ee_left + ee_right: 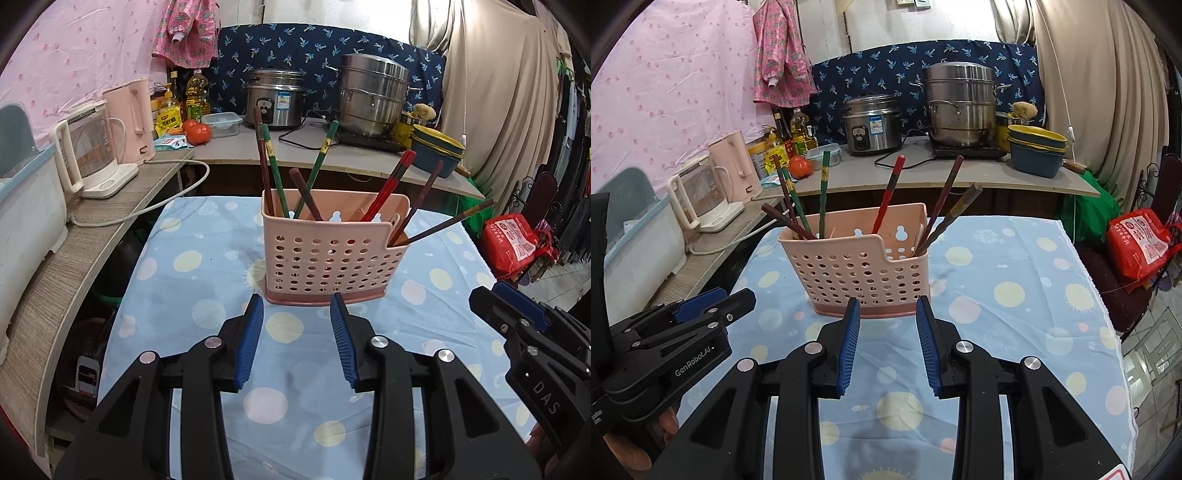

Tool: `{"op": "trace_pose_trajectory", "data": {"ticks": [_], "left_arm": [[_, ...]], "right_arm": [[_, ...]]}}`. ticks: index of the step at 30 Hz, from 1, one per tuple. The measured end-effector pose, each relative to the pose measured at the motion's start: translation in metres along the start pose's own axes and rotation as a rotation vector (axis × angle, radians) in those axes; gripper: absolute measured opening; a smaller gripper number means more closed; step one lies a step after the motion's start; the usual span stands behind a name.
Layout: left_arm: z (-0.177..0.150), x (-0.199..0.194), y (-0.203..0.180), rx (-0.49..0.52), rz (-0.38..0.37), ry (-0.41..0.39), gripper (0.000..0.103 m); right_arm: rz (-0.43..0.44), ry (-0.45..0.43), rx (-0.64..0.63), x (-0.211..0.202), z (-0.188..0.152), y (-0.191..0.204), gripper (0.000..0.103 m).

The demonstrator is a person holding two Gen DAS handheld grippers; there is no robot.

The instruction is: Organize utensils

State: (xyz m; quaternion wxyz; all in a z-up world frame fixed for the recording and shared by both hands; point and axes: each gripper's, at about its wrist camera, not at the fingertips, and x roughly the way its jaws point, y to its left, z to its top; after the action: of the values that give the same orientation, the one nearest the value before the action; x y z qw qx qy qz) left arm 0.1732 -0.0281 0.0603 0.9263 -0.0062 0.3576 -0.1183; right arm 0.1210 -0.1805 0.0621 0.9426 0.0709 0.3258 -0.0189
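A pink perforated utensil basket stands on the blue dotted tablecloth; it also shows in the right wrist view. Several chopsticks stand in it: green ones, dark brown ones and a red one. My left gripper is open and empty, just short of the basket's base. My right gripper is open and empty, also just in front of the basket. Each gripper shows at the edge of the other's view.
A counter behind holds a rice cooker, a steel steamer pot, stacked bowls, tomatoes and oil bottles. Two kettles stand on the left shelf, with a cord trailing. A red bag sits at the right.
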Motion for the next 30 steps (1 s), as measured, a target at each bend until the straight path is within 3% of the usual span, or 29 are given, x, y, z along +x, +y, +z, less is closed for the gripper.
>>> {"op": "trace_pose_trajectory", "data": {"ticks": [4,10,17,30], "left_arm": [[-0.003,0.000,-0.001,-0.002,0.019,0.002,0.049],[-0.007,0.001,-0.003,0.005,0.036,0.004,0.054],[-0.010,-0.002,-0.007,0.028,0.088,-0.014,0.078],[-0.014,-0.001,-0.003,0.024,0.123,-0.006,0.085]], "right_arm": [[-0.006,0.004,-0.007,0.001,-0.003,0.002,0.035],[-0.033,-0.006,-0.031,-0.002,-0.005,0.006,0.037],[-0.059,-0.015,-0.049,-0.005,-0.006,0.010,0.050],[-0.089,-0.005,-0.054,-0.003,-0.012,0.010,0.067]]}}
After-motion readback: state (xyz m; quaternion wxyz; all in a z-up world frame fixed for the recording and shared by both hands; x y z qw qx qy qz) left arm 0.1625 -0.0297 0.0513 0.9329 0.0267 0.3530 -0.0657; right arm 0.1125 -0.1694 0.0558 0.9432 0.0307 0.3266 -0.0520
